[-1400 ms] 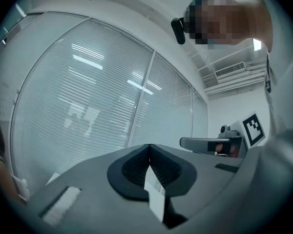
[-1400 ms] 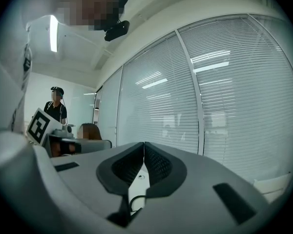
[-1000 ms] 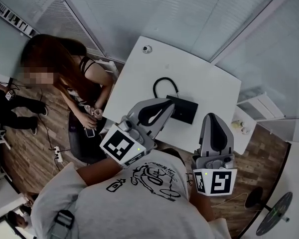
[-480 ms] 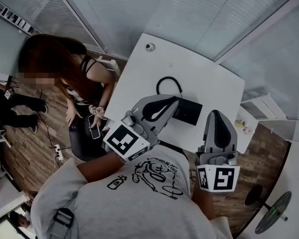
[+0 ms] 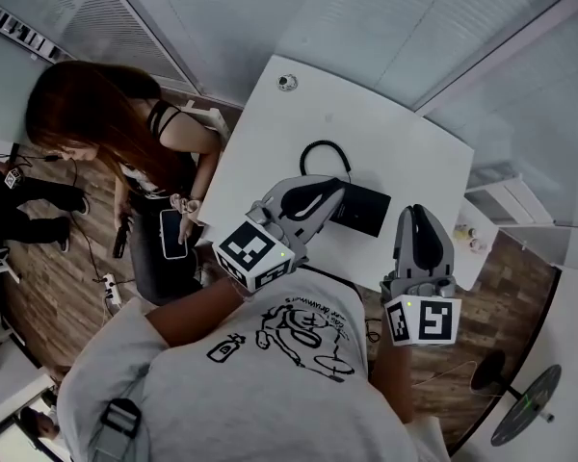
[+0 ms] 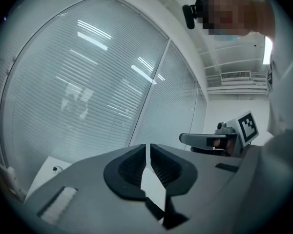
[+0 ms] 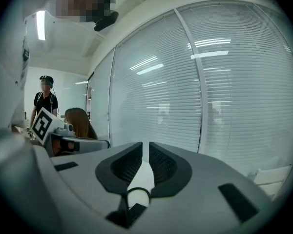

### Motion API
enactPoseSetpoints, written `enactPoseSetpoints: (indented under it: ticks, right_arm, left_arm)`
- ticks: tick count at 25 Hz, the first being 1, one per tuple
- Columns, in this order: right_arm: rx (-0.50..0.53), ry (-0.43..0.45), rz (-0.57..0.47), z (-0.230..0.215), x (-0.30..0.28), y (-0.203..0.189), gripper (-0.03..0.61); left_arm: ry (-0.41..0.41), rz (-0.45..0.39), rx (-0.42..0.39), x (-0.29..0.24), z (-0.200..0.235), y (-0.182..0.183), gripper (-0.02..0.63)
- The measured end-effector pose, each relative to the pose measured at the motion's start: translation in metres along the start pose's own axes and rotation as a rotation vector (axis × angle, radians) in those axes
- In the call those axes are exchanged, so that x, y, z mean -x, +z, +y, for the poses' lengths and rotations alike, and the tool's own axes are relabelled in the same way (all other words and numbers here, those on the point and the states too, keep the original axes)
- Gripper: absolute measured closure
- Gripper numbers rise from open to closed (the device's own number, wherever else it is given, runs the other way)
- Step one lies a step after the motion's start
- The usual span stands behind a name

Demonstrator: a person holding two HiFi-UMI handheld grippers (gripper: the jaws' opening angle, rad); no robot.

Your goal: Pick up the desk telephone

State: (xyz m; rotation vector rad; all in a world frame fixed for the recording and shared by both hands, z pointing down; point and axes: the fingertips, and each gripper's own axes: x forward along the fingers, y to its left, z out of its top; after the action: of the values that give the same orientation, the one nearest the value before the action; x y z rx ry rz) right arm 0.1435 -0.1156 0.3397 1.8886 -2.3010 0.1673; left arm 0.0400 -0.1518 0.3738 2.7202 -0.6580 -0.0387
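Your head view shows the desk telephone (image 5: pixel 363 210) lying black and flat on the white table (image 5: pixel 414 142), its cord (image 5: pixel 315 148) looping toward the far side. Your left tongs (image 5: pixel 333 185) reach over the near edge, tip by the telephone's left corner; touching or not, you cannot tell from here. Your right tongs (image 5: pixel 416 214) sit near its right end, apart from it. Neither gripper view shows the telephone: both look out at the slatted glass wall (image 6: pixel 88 91). They do show both tongs pressed together, pinching nothing. Only the right gripper view catches a standing person (image 7: pixel 45 97) beyond the seated person (image 7: pixel 80 125).
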Motion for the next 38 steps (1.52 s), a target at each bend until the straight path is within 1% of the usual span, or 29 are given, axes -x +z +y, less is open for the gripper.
enactPoseSetpoints:
  ticks: [2, 3, 5, 11, 17, 20, 23, 27, 32, 35, 38]
  right_arm:
    - [-0.012, -0.001, 0.039, -0.006, -0.002, -0.019, 0.566]
    - [-0.022, 0.000, 0.058, -0.009, -0.004, -0.029, 0.556]
    - [-0.044, -0.001, 0.098, -0.015, -0.007, -0.049, 0.522]
    - [-0.093, -0.003, 0.220, -0.031, -0.012, -0.113, 0.497]
    - [-0.111, 0.001, 0.332, -0.042, -0.019, -0.171, 0.472]
    - [-0.121, 0.010, 0.384, -0.045, -0.021, -0.198, 0.457]
    - [-0.138, 0.020, 0.437, -0.048, -0.024, -0.224, 0.433]
    - [-0.149, 0.035, 0.494, -0.051, -0.029, -0.253, 0.408]
    - [-0.178, 0.049, 0.548, -0.054, -0.034, -0.281, 0.375]
    - [-0.217, 0.050, 0.575, -0.057, -0.036, -0.297, 0.359]
    - [-0.253, 0.052, 0.608, -0.058, -0.038, -0.312, 0.347]
  left_arm:
    - [0.010, 0.035, 0.025, -0.003, 0.008, -0.017, 0.596]
    - [0.013, 0.054, 0.036, -0.004, 0.012, -0.026, 0.580]
    - [0.017, 0.094, 0.061, -0.009, 0.019, -0.045, 0.522]
    - [0.026, 0.230, 0.144, -0.021, 0.040, -0.118, 0.491]
    - [0.046, 0.335, 0.225, -0.027, 0.060, -0.182, 0.486]
    - [0.050, 0.398, 0.251, -0.029, 0.070, -0.215, 0.459]
    - [0.053, 0.452, 0.298, -0.031, 0.079, -0.247, 0.442]
    - [0.055, 0.526, 0.353, -0.036, 0.090, -0.288, 0.400]
    - [0.049, 0.576, 0.449, -0.038, 0.095, -0.319, 0.373]
    - [0.059, 0.585, 0.505, -0.040, 0.100, -0.331, 0.363]
    - [0.045, 0.585, 0.558, -0.045, 0.099, -0.337, 0.346]
